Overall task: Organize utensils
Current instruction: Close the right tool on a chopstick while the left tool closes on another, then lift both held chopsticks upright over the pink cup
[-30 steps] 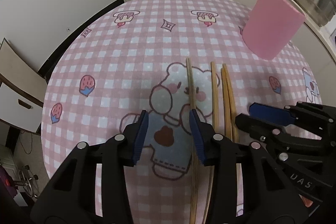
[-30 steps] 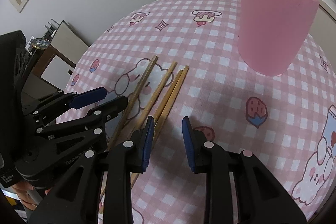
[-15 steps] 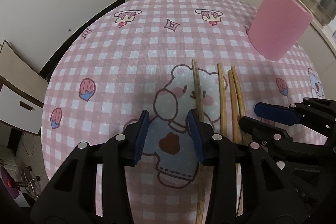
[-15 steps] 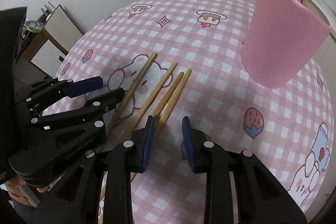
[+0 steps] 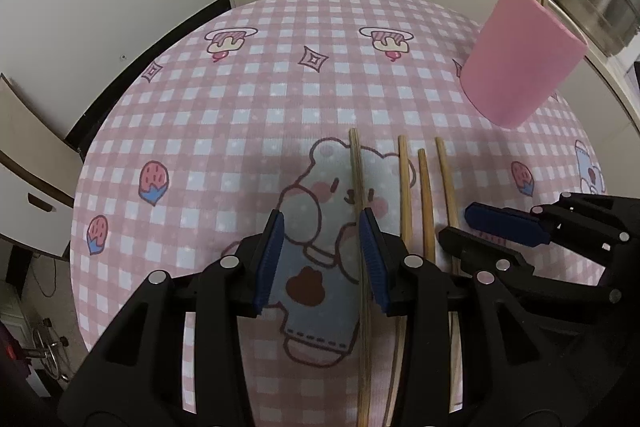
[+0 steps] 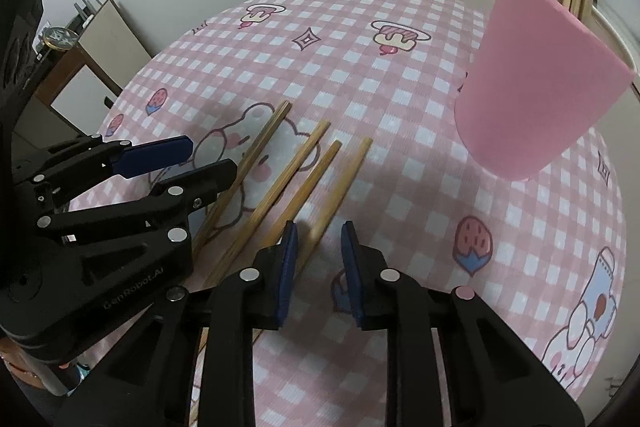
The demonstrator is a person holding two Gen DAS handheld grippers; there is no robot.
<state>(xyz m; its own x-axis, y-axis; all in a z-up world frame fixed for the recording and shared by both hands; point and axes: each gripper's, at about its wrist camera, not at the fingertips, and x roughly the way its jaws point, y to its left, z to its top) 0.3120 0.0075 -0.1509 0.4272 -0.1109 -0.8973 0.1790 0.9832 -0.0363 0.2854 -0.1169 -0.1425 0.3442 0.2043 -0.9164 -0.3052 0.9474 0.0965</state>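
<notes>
Four chopsticks [image 6: 280,183] flat on tabletop [image 6: 400,107], near-parallel, far ends toward pink cup [image 6: 536,95]. Right gripper [image 6: 319,259] closing around rightmost chopstick [image 6: 340,187] — left gripper [image 5: 322,255] moderately open, leftmost stick beside its right finger.

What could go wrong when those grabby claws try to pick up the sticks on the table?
The right hand-held gripper is closing around the rightmost chopstick, near its end, so the stick may tip and slip out. The next chopstick lies close beside it and could get nudged. The left hand-held gripper sits over the leftmost chopstick, right next to the other gripper, so they might bump.
</notes>
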